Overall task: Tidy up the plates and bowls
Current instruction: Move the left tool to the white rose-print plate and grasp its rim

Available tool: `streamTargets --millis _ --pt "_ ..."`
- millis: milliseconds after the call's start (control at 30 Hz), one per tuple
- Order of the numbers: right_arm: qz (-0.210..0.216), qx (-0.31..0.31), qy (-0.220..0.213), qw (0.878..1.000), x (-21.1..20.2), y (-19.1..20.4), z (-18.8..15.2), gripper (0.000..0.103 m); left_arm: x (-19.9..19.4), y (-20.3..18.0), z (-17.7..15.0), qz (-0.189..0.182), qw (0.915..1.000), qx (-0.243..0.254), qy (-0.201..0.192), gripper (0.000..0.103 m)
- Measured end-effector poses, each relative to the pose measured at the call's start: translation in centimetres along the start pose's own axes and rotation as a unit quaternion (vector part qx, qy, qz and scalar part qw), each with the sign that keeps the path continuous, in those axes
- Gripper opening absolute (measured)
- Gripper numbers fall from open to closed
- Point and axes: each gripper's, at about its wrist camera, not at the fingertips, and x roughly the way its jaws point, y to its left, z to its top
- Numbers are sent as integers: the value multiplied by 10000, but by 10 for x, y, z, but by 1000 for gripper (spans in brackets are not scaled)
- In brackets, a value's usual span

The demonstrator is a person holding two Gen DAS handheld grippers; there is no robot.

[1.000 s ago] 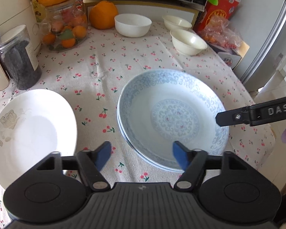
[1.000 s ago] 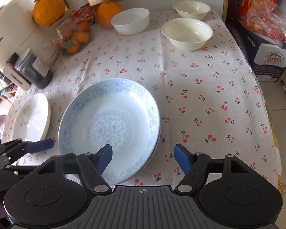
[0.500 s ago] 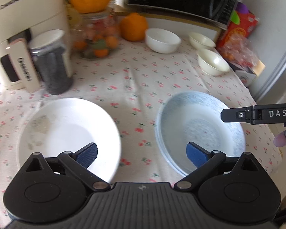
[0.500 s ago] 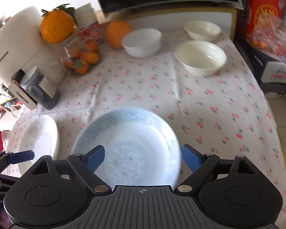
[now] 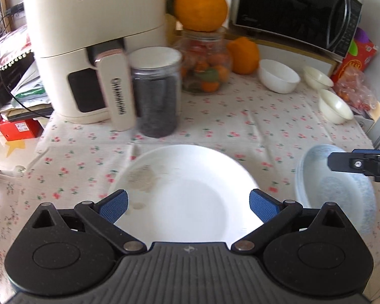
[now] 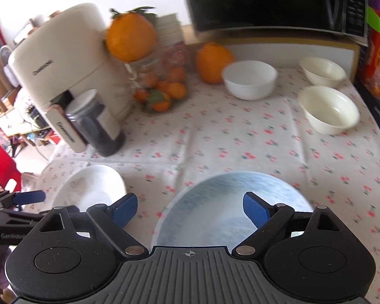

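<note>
A white plate (image 5: 190,190) lies on the cherry-print tablecloth, right in front of my left gripper (image 5: 188,204), which is open wide and empty with its fingers either side of the plate's near part. The plate also shows in the right wrist view (image 6: 91,190). A blue-patterned plate (image 6: 230,202) lies to its right, in front of my right gripper (image 6: 190,206), which is open and empty; it also shows in the left wrist view (image 5: 337,190). Three bowls stand at the back right: a white bowl (image 6: 249,78) and two cream bowls (image 6: 329,109) (image 6: 321,69).
A cream air fryer (image 5: 93,50), a dark jar (image 5: 155,91), a glass jar of small oranges (image 5: 205,60) with a big orange on top, and another orange (image 5: 243,55) stand at the back left. A microwave (image 5: 296,12) is behind. The table edge is at the right.
My left gripper swung left from the blue plate to face the white plate and opened wider. My right gripper opened wider and drew back a little over the blue plate.
</note>
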Motion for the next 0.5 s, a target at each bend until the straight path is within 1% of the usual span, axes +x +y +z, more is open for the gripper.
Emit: streamTargets --millis 100,200,400,500 --pt "119 -157 -96 9998 5 15 -1 92 1 17 -1 74 10000 20 -4 102" --pt "278 -239 -104 9993 11 28 -5 92 5 32 -2 51 10000 -22 20 102" --pt "709 -243 -2 9972 20 48 -16 92 9 50 -5 -75 9999 131 -80 100" --pt "830 -357 11 9959 24 58 -23 92 12 55 -8 -186 9995 196 -136 96"
